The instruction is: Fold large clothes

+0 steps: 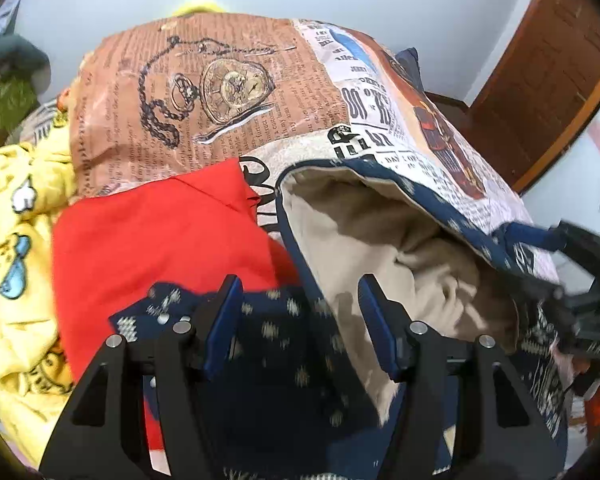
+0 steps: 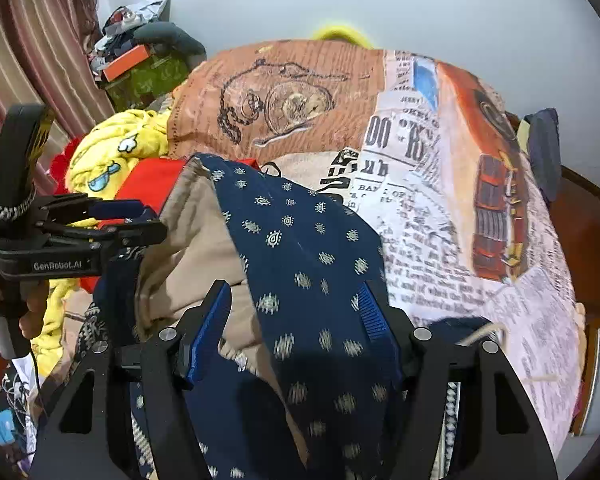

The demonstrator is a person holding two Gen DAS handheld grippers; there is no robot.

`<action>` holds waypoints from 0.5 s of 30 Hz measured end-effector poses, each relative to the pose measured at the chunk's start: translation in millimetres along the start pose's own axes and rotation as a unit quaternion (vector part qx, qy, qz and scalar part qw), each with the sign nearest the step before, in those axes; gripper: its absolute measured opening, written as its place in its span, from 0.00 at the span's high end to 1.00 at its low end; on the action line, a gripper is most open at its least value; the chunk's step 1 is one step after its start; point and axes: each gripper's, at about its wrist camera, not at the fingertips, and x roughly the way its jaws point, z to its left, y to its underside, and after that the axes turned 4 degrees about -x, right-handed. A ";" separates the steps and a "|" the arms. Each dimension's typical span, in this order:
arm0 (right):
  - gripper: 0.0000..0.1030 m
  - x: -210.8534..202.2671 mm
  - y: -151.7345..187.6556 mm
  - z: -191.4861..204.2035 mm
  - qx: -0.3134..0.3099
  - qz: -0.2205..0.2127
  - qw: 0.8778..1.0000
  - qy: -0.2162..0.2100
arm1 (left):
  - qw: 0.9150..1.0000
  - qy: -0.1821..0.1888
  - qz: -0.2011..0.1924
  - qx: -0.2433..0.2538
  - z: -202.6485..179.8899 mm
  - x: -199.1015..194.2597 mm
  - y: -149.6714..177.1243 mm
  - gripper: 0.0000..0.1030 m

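A navy garment (image 1: 284,360) (image 2: 300,232) with small white motifs and a beige lining (image 1: 360,232) (image 2: 192,248) lies bunched on the bed. In the left wrist view my left gripper (image 1: 300,312) stands open over the navy cloth, its blue pads wide apart and clear of the fabric. My right gripper (image 2: 294,312) is likewise open above the navy panel. Each gripper shows in the other's view: the right one (image 1: 580,280) at the garment's right edge, the left one (image 2: 148,220) at its left edge, held by a hand (image 2: 32,308).
The bed carries a newspaper-print sheet (image 1: 180,80) (image 2: 440,208). A red cloth (image 1: 152,232) (image 2: 152,180) and a yellow cartoon-print garment (image 1: 16,208) (image 2: 112,148) lie to the left. Brown wooden furniture (image 1: 548,72) stands right; a striped curtain (image 2: 40,60) and a clutter pile sit far left.
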 end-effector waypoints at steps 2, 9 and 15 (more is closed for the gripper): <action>0.40 9.4 -0.5 -1.3 0.001 0.006 1.000 -0.005 | 1.000 0.002 0.002 -0.005 1.2 8.2 -4.0 0.43; 0.50 19.0 -0.4 -23.1 0.049 -0.011 0.999 -0.021 | 0.999 -0.015 -0.028 0.003 -8.8 22.8 -12.9 0.75; 0.88 7.7 -5.9 -26.3 0.041 -0.012 0.999 -0.030 | 0.998 -0.003 -0.043 0.047 -29.8 8.3 -11.6 0.95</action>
